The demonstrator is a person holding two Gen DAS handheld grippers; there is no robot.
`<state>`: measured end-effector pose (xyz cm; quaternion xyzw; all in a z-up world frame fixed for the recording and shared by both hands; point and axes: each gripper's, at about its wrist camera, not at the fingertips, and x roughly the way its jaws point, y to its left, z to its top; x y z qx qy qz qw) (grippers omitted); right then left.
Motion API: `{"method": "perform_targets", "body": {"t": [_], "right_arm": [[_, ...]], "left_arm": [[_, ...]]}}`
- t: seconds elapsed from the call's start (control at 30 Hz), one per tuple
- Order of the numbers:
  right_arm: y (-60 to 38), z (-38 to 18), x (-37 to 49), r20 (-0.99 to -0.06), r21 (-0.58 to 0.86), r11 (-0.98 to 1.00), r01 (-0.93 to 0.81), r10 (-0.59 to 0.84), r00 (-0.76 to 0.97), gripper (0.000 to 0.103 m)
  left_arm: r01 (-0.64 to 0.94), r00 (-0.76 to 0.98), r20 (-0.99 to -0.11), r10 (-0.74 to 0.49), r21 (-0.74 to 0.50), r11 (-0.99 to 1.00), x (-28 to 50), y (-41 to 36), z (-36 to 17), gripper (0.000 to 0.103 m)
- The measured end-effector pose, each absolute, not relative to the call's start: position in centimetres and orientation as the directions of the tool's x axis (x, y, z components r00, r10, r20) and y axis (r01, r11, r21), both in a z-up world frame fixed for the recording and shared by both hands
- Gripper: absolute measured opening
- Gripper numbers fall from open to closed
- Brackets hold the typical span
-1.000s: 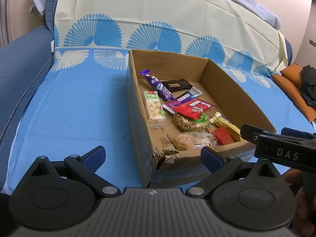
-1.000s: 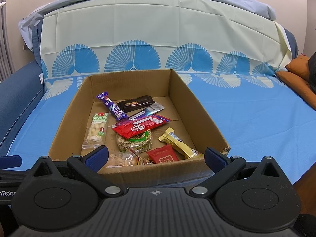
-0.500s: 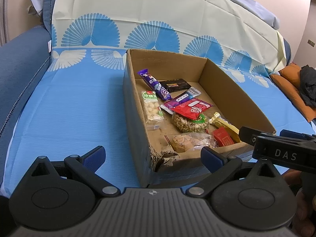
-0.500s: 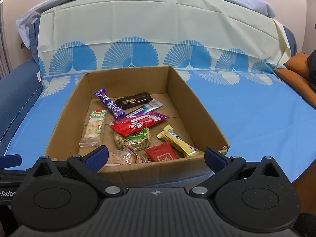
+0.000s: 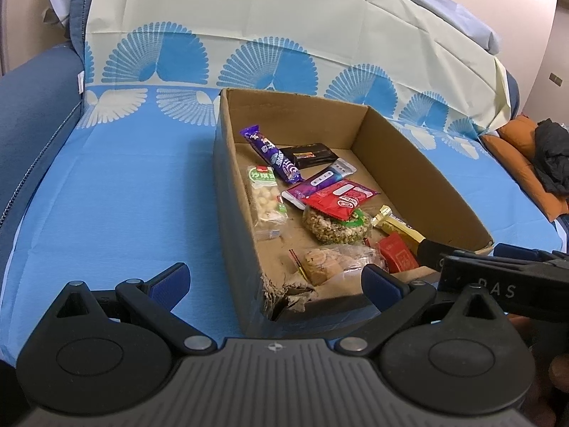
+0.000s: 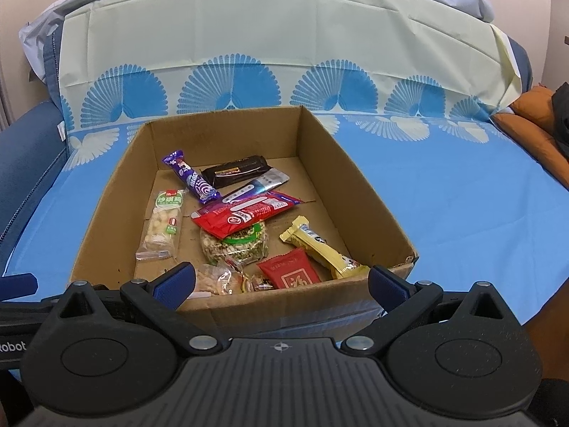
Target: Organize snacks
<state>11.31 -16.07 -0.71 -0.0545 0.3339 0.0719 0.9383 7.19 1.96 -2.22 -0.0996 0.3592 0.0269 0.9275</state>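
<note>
Left tongs (image 5: pixel 274 281) nearest the lens, spread wide, nothing between the blue pads, hovering short of the torn near-left corner of the cardboard box (image 5: pixel 416 163). Right tongs (image 6: pixel 282 283) likewise released and empty, centred just short of the box's near wall; from the left view their black body shows at the right edge, over the near-right rim. The box sits on a blue sheet (image 6: pixel 444 192) over what looks like a sofa or bed; all snacks lie flat inside it. Against the near wall: a clear bag of biscuits (image 6: pixel 227 279), then a red square packet (image 6: pixel 293 272) just to its right. A yellow bar (image 6: pixel 322 247) touches the red packet, long axis diagonal, running from near-right toward far-left. Mid-box, a round seed cake (image 6: pixel 234 243) in green-trimmed wrap, partly under a red pouch (image 6: pixel 245 211) whose long axis runs roughly left to right, rising slightly to the right. Along the left wall, a clear pack of white puffs (image 6: pixel 163 226), green label at the far end, long axis running near to far. Farther in, a silver-purple sachet (image 6: pixel 263 183) pointing far-right, a purple bar (image 6: pixel 190 176) angled from far-left to near-right, and a black bar (image 6: pixel 236 170) lying nearly crosswise. Behind the box, a cream cover with blue fans (image 6: pixel 227 89) rises over the backrest. An orange cushion (image 5: pixel 526 167) lies far right.
</note>
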Motion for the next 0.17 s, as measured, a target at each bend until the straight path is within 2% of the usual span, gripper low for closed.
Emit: {"method": "perform_targets", "body": {"t": [0.17], "right_arm": [[-16.13,-0.74,11.64,-0.638,-0.052,0.985,-0.166,0.095,0.764,0.102]], "left_arm": [[-0.088,0.754,-0.656,-0.050,-0.176,0.980,7.30,1.77,-2.02,0.102]]}}
